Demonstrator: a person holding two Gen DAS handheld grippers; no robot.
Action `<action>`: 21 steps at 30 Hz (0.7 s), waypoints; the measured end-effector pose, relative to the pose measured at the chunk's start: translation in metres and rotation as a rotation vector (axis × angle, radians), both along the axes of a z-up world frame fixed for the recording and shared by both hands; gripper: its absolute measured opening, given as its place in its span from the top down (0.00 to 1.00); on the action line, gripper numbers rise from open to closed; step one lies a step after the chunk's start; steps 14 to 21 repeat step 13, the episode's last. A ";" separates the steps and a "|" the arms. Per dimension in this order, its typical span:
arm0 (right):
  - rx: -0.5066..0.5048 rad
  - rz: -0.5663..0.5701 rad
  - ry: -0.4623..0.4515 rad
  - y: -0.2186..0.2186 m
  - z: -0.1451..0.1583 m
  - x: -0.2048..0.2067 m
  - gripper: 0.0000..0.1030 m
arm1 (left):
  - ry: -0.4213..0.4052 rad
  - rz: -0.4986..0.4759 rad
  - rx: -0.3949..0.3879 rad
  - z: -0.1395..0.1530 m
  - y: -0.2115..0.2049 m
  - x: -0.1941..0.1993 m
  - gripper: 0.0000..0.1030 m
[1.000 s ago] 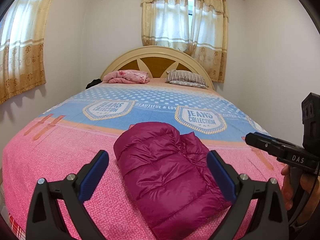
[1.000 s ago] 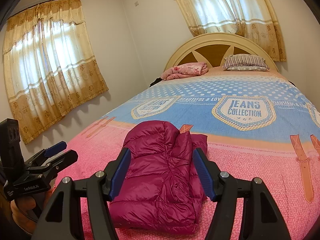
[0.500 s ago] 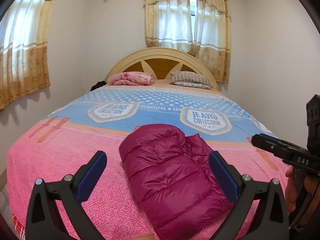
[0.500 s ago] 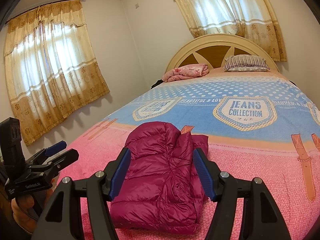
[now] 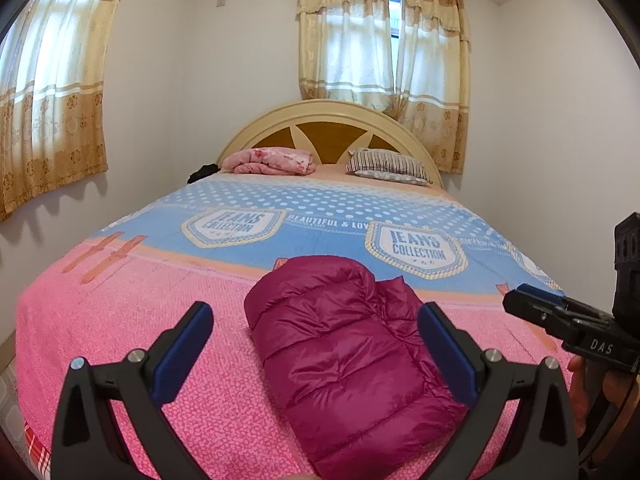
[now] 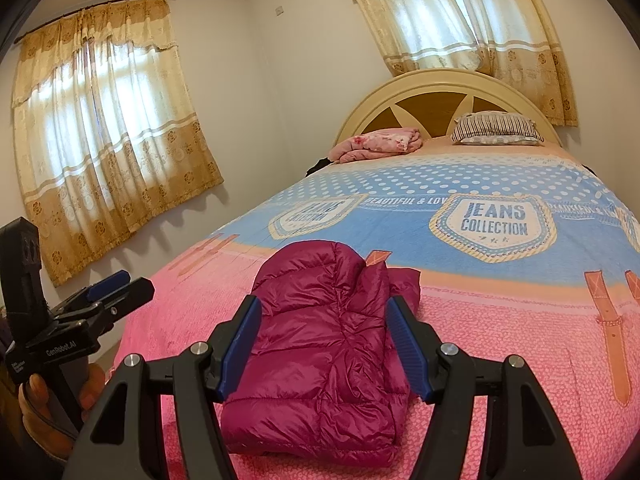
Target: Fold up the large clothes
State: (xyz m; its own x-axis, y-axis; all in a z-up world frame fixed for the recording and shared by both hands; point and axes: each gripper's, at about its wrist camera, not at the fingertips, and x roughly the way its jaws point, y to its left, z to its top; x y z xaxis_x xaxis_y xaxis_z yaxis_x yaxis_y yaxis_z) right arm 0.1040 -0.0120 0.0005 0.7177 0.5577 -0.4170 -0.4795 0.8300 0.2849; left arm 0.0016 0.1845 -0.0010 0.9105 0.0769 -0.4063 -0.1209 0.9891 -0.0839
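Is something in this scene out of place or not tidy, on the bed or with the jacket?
Nothing stands out. The magenta puffer jacket lies folded into a compact bundle on the pink end of the bedspread; only a small flap pokes out at its far right corner.

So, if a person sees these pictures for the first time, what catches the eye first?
First the folded magenta puffer jacket, lying on the pink near end of the bedspread. Then the big "JEANS COLLECTION" badges on the blue band behind it. Both tools, left tool and right tool, hover open in front of the jacket without touching it.
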 end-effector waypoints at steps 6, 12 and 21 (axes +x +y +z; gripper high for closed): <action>0.001 0.000 0.004 0.002 -0.003 0.000 0.37 | 0.004 -0.012 -0.011 -0.002 0.001 0.000 0.00; 0.002 0.005 0.018 0.001 -0.012 0.001 0.37 | 0.003 -0.035 -0.004 -0.004 -0.003 0.001 0.00; 0.003 0.004 0.022 0.000 -0.014 0.001 0.37 | 0.002 -0.047 0.000 -0.004 -0.004 0.001 0.00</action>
